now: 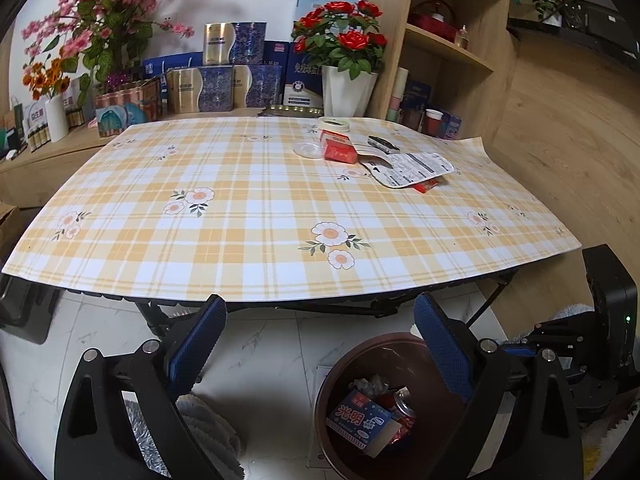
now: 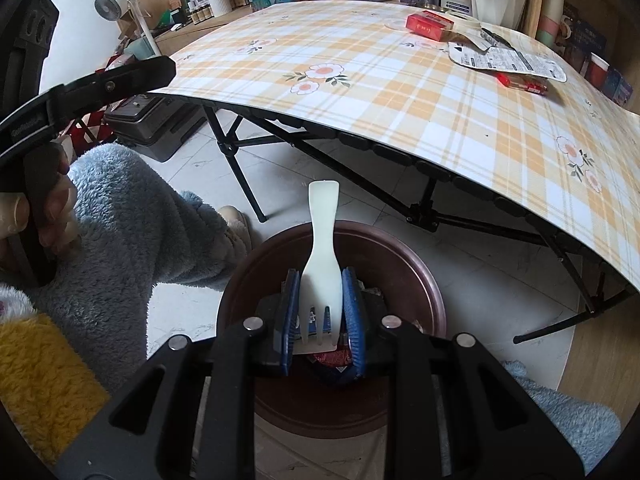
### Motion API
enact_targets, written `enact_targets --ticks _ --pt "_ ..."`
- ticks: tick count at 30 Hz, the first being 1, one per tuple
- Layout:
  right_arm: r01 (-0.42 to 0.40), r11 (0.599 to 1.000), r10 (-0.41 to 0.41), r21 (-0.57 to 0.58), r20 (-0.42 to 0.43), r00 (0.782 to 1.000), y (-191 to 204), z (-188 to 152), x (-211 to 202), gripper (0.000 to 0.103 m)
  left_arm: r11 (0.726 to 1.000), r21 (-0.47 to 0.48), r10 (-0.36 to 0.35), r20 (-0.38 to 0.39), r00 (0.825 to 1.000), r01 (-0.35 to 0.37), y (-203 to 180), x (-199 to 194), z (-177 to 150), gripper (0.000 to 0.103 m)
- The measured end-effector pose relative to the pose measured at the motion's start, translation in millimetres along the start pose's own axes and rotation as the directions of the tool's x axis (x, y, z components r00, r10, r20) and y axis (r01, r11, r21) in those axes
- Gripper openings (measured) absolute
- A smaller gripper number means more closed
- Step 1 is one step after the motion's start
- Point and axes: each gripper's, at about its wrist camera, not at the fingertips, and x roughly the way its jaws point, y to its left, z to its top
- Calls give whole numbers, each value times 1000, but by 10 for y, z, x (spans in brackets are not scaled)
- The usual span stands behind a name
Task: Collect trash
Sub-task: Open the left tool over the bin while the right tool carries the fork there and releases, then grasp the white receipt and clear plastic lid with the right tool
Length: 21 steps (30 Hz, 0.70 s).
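My right gripper [image 2: 320, 276] is shut on a white plastic fork [image 2: 322, 240], handle pointing away, right over the dark red trash bin [image 2: 424, 276] on the floor. The bin [image 1: 344, 364] holds a blue carton [image 1: 360, 420] and a crushed red can [image 1: 402, 404]. My left gripper [image 1: 320, 312] hangs open and empty in front of the table's near edge. On the plaid table [image 1: 256, 216] lie a red pack [image 1: 340, 150], a printed flat pouch [image 1: 416, 168], a small red wrapper [image 1: 426, 187], a clear lid [image 1: 307, 149] and a tape roll [image 1: 335, 123].
Boxes, flower vases [image 1: 348, 92] and a wooden shelf [image 1: 444, 40] stand behind the table. Black folding legs [image 2: 424, 204] run under the tabletop. A person's fluffy blue sleeve [image 2: 132, 216] and the left tool [image 2: 92, 88] are to the left of the bin. A fan [image 2: 116, 0] stands far left.
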Motion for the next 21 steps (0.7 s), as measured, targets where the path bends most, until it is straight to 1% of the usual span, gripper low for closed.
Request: enact_targets --ticks 4,5,6,7,8,9,10,11,12,13,15,21 --pt "6 1000 -6 2 -6 1000 -8 0 14 25 1000 -8 4 -1 1000 -4 11 1 6 92" --pt "8 1000 -8 5 -4 1000 -12 0 10 28 1000 -7 5 1 1000 -5 10 -2 5 92" --pt "16 1000 -16 4 4 1000 -9 6 -5 37 1000 -7 5 1 1000 -5 6 -3 5 92" --pt "23 1000 -23 4 16 1000 -7 11 -24 58 1000 -5 7 1 1000 -7 5 -2 4 92" --pt "31 1000 -31 1 39 999 0 16 -64 67 1000 -3 9 1 1000 -9 -1 -3 2 92" --pt "37 999 -37 0 54 998 1 23 -91 68 1000 -3 9 2 1000 -9 1 -6 3 92" --pt "41 999 -41 1 63 997 -1 31 -109 73 1000 -1 10 3 1000 -10 0 -8 2 92" --pt "49 999 -49 7 71 996 -15 39 -123 83 1000 1 11 3 1000 -11 -4 -8 2 92" --pt "57 998 -58 14 79 995 -29 41 -138 86 1000 2 12 2 1000 -12 -6 -8 1 92" --pt "61 998 -64 27 90 994 -54 46 -159 87 1000 2 12 2 1000 -12 -3 -6 2 92" --pt "65 997 -69 47 98 993 -100 57 -174 93 1000 1 12 3 1000 -12 -3 -9 2 92" --pt "84 990 -96 117 107 990 -230 56 -197 97 1000 -10 16 -2 1000 -16 13 2 -1 92"
